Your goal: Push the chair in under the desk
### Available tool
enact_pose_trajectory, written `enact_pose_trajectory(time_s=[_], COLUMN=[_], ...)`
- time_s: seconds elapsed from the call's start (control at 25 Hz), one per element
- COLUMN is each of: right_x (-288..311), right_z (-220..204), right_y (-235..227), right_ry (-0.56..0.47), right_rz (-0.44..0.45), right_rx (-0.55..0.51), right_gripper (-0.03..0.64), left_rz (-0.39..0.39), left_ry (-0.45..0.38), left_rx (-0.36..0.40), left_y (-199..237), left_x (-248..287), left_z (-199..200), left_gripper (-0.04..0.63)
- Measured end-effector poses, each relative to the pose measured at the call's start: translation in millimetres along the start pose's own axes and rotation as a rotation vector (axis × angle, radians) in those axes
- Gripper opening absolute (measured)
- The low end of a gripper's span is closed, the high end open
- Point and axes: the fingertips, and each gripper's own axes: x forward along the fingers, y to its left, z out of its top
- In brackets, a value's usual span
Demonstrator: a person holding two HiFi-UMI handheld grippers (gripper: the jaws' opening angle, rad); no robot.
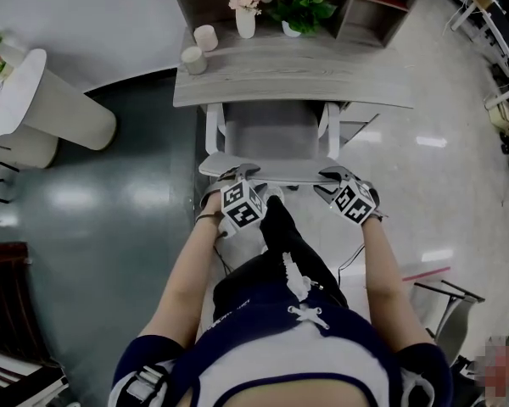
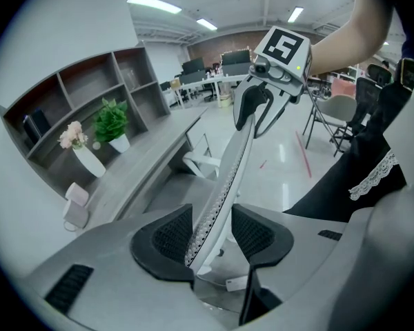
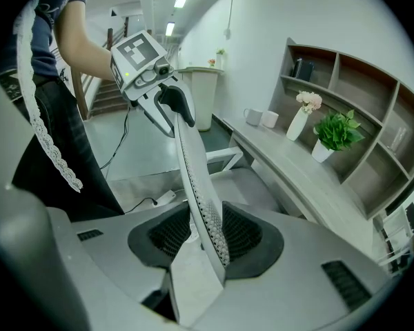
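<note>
Counter (image 1: 322, 79) of pale wood grain runs across the far side of the head view, with an open shelf unit (image 1: 369, 11) rising from its far edge. Chair (image 1: 271, 134), grey-seated and white-framed, stands at the middle of the counter's near edge. The front of its seat is tucked beneath that edge and its backrest (image 1: 280, 170) is well short of it.

A person stands directly behind the chair with a tool in each fist. The left hand-held gripper (image 2: 214, 229) is clamped on the backrest's top rim, the perforated edge caught between its dark pads. The right hand-held gripper (image 3: 203, 236) bites the same rim further along, its jaws set fairly wide around the thick edge.

At the counter's far edge stand a white vase (image 1: 245, 22) of pink flowers and a potted plant (image 1: 301, 11), with two pale cylinders (image 1: 199, 49) near the left end.

The grip looks secured and the push looks part done. The next move seems to call for even forward pressure from both arms, so the chair rolls straight and its white arms (image 1: 214, 130) clear the underside.
</note>
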Motion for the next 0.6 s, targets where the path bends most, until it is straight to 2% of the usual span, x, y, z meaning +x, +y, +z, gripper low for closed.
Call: enact_pose_trajectory(time_s=[0.4, 0.6], right_x=[2.6, 3.7], right_z=[2.4, 6.8], right_y=[-14.7, -26.8], right_ry=[-0.01, -0.023], right_rz=[-0.005, -0.039], right_rx=[-0.015, -0.034], right_gripper=[0.138, 0.138], left_rz=[0.004, 0.009], left_ry=[0.001, -0.003], left_rx=[0.002, 0.001], left_y=[13.2, 24.6], left_x=[6.0, 8.8], left_z=[4.7, 8.0], left_gripper=[0.183, 0.183])
